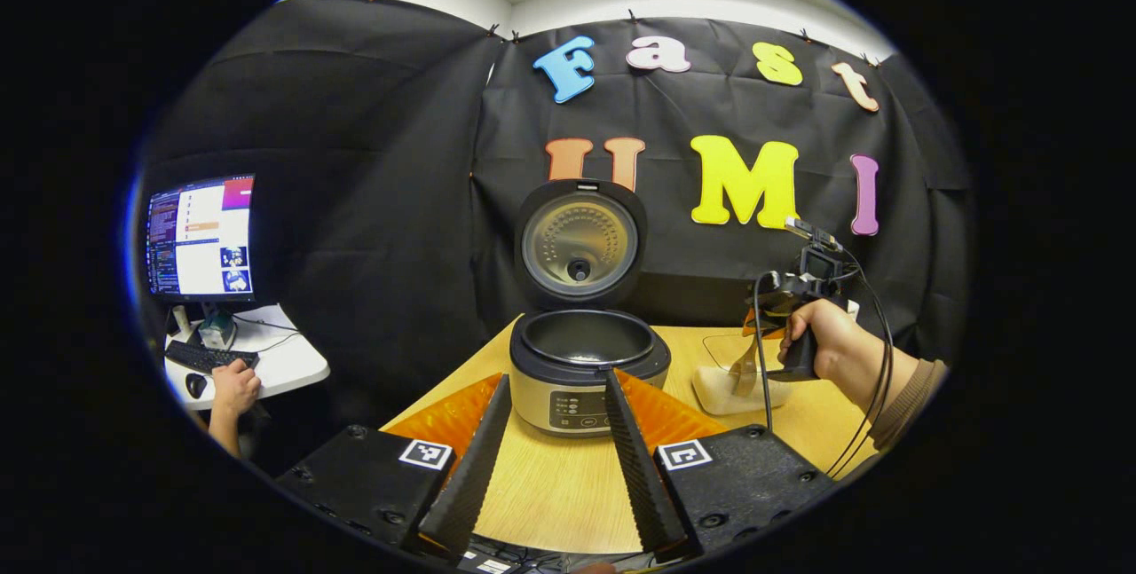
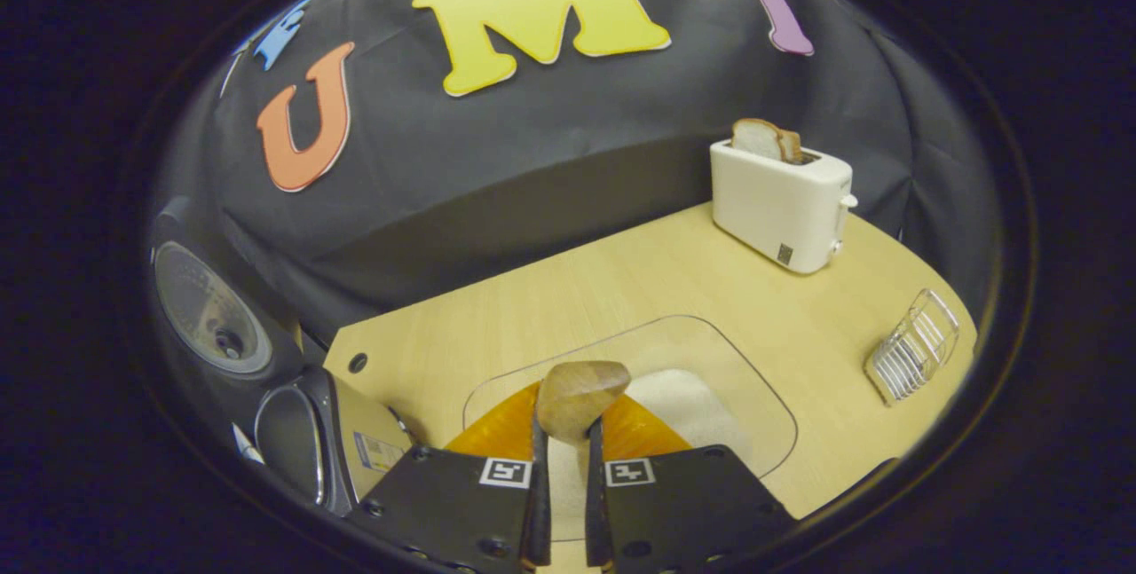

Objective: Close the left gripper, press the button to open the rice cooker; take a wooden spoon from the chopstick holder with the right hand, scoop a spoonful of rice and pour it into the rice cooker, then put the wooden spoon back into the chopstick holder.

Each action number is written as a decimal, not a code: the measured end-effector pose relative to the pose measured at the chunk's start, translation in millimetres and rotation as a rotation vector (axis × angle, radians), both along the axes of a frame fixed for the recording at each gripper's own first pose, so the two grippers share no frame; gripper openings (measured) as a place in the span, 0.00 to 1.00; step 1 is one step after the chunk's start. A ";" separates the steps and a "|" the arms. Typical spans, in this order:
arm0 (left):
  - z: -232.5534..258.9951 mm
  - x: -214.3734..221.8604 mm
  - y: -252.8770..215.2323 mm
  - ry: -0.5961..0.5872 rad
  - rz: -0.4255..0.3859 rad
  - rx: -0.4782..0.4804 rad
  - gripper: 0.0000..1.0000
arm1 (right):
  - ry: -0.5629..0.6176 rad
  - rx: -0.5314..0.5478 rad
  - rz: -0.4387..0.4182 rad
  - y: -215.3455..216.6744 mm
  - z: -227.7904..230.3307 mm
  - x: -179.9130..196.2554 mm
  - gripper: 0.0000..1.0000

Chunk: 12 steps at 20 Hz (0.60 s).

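Note:
The rice cooker [image 1: 577, 374] stands mid-table with its lid [image 1: 581, 241] swung up and the dark inner pot bare. My left gripper [image 1: 559, 379] is open just in front of it, one finger at each side of its front panel. To the right, a hand holds my right gripper [image 1: 781, 303] above a clear container of rice [image 1: 741, 389], with the wooden spoon [image 1: 744, 368] pointing down into it. In the right gripper view, my right gripper [image 2: 566, 432] is shut on the wooden spoon [image 2: 581, 398], its bowl over the container's white rice [image 2: 697, 410]. The cooker [image 2: 293, 432] lies at the left edge.
A white toaster [image 2: 781, 201] holding a bread slice stands at the table's far right corner. A wire rack [image 2: 914, 343] sits near the right edge. Beyond the table's left side is a small desk with a monitor [image 1: 200, 237], a keyboard and a person's hand [image 1: 232, 386].

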<state>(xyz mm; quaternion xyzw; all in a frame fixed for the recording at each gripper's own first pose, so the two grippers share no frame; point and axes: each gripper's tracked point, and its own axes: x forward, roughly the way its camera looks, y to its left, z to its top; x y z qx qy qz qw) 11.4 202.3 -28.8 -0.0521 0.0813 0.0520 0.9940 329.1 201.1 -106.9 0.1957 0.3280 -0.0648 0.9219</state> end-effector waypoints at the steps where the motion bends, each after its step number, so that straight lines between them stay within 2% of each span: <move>1: -0.1 -0.2 3.0 0.002 0.007 -0.002 0.69 | 0.011 0.038 0.009 -2.2 -3.4 -4.8 0.14; 3: -0.6 1.0 2.9 0.004 0.007 0.002 0.70 | 0.016 0.142 0.024 -3.7 -7.0 -9.0 0.16; 9: -1.0 3.1 -5.3 0.005 -0.009 0.004 0.70 | 0.071 0.438 -0.023 -22.3 -34.6 -13.9 0.15; 12: -3.3 5.3 -7.4 0.010 -0.013 0.006 0.70 | 0.082 0.471 -0.023 -24.6 -39.3 -12.6 0.13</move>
